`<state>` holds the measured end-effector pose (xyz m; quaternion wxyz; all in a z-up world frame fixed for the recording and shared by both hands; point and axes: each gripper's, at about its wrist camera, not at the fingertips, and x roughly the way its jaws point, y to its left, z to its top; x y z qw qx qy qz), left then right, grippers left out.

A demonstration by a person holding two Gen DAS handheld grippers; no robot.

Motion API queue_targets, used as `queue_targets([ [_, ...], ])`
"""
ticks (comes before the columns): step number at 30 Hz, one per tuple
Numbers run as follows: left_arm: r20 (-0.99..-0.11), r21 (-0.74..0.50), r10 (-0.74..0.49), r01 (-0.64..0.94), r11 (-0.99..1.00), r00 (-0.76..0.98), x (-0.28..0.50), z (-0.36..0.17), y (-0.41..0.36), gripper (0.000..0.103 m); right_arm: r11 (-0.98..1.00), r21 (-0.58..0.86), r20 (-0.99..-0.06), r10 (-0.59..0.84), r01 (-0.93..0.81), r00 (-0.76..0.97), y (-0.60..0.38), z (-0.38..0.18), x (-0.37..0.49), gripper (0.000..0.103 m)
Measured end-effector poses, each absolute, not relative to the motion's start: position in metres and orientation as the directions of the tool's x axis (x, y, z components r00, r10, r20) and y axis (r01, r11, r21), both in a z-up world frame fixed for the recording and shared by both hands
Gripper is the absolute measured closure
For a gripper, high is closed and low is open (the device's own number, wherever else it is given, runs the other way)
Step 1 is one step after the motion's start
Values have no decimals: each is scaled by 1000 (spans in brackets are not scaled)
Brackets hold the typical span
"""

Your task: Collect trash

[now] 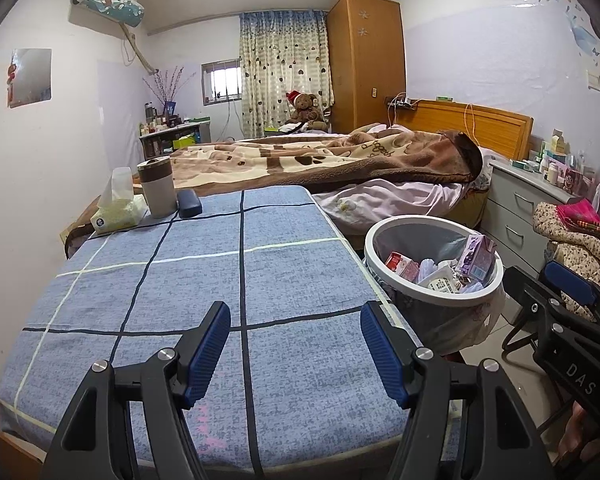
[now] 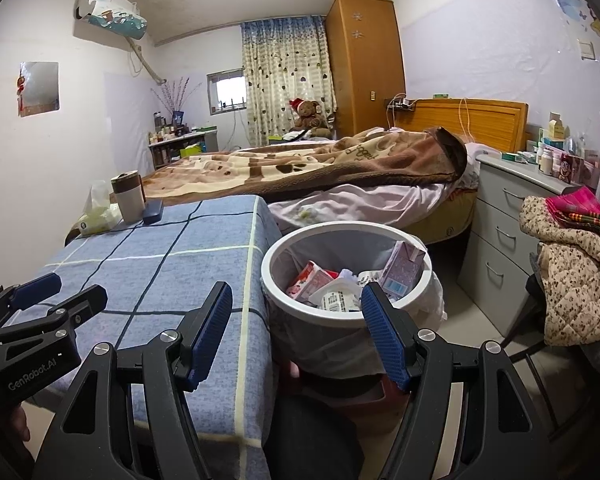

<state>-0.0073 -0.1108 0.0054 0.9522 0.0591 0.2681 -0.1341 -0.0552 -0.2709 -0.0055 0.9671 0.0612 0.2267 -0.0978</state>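
Observation:
A white-rimmed trash bin [image 1: 396, 280] with a plastic liner stands on the floor at the table's right edge; it also shows in the right wrist view [image 2: 284, 300]. Inside lie a purple carton [image 2: 406, 270], a red packet [image 2: 310, 280] and crumpled white wrappers [image 2: 340, 298]. My left gripper [image 1: 295, 354] is open and empty above the blue checked tablecloth [image 1: 180, 300]. My right gripper [image 2: 296, 336] is open and empty, just in front of the bin at the table's corner.
At the table's far left stand a tissue pack [image 1: 118, 210], a grey tumbler [image 1: 158, 186] and a dark blue case [image 1: 189, 203]. Behind is a bed with a brown blanket [image 1: 320, 164]. A grey drawer unit [image 1: 516, 216] and a chair with clothes [image 2: 572, 264] stand right.

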Motion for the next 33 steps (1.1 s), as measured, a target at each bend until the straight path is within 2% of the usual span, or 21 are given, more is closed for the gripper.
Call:
queue_targets([
  [33,-523,30,-221,277,960,823,-7,4,-104,36,977,62,-447,-156,204,881,-266,-5,-54,34],
])
